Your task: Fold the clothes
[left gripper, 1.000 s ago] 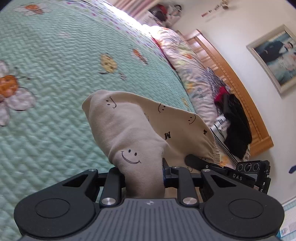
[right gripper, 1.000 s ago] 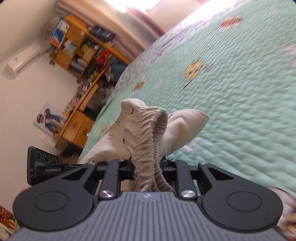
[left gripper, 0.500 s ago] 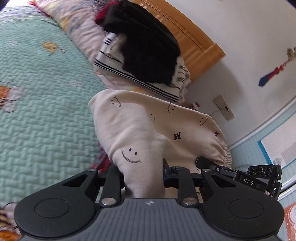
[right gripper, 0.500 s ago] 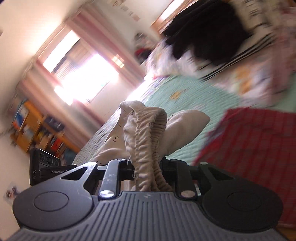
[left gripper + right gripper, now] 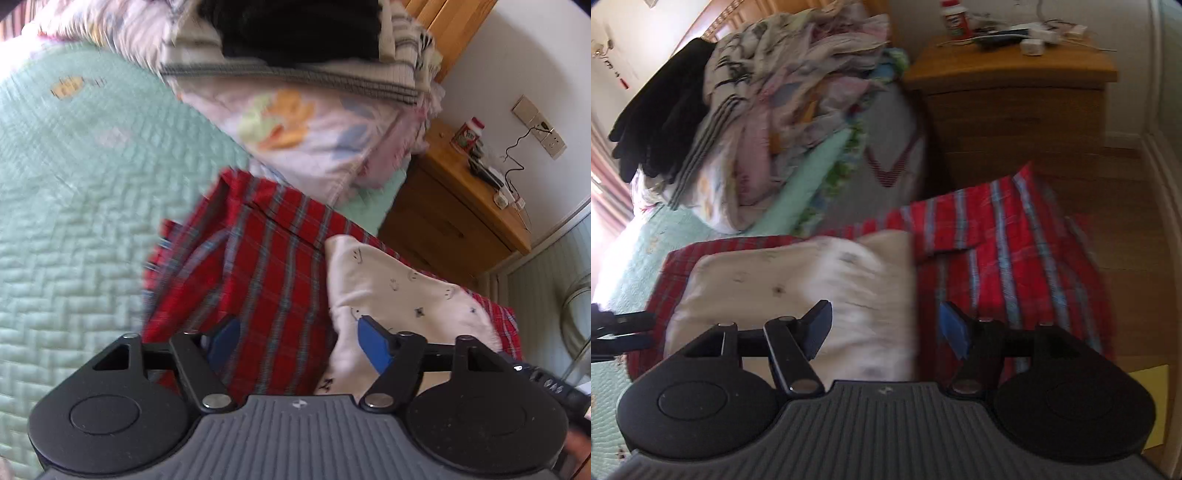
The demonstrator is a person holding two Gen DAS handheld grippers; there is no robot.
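A folded beige garment with small smiley faces [image 5: 399, 284] [image 5: 798, 288] lies on top of a folded red plaid garment [image 5: 266, 266] [image 5: 1008, 243] at the corner of the bed. My left gripper [image 5: 299, 339] hangs just above them with its jaws opening; the beige cloth lies beside the right blue pad, loose, not pressed. My right gripper [image 5: 882, 325] also has its jaws opening, with the beige garment below and between the fingers, released. Both views are blurred by motion.
A green quilted bedspread [image 5: 66, 192] covers the bed. A heap of floral bedding, a striped cloth and a black garment [image 5: 295, 29] [image 5: 661, 107] lies at the head. A wooden nightstand [image 5: 454, 206] [image 5: 1012, 96] with a red-capped bottle and cables stands beside the bed.
Both grippers carried the beige garment across the bed to the corner, over the red plaid garment. Their jaws then spread apart and let the beige garment go.
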